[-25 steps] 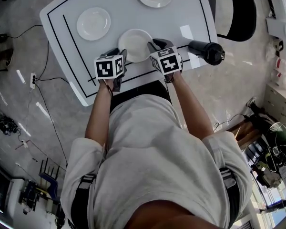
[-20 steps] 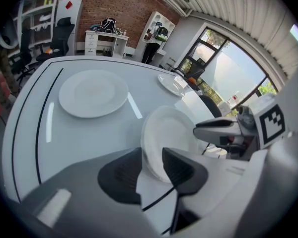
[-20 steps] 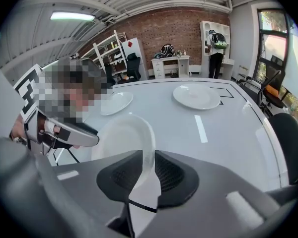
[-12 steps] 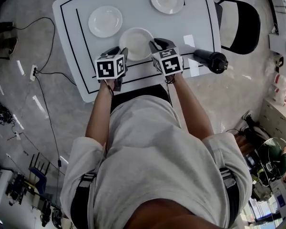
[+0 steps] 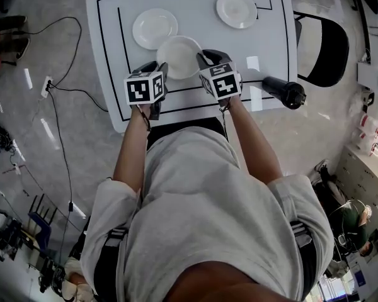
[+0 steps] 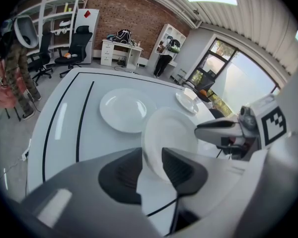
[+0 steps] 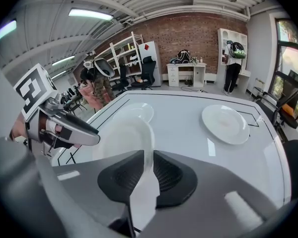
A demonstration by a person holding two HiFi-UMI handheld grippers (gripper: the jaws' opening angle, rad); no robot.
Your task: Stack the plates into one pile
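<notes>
We see the left plate flat on the tabletop. The left gripper fingers clamp one rim of the middle plate, held tilted near the tabletop's front edge. The right gripper fingers are closing on its opposite rim. The right plate lies well apart, far right.
</notes>
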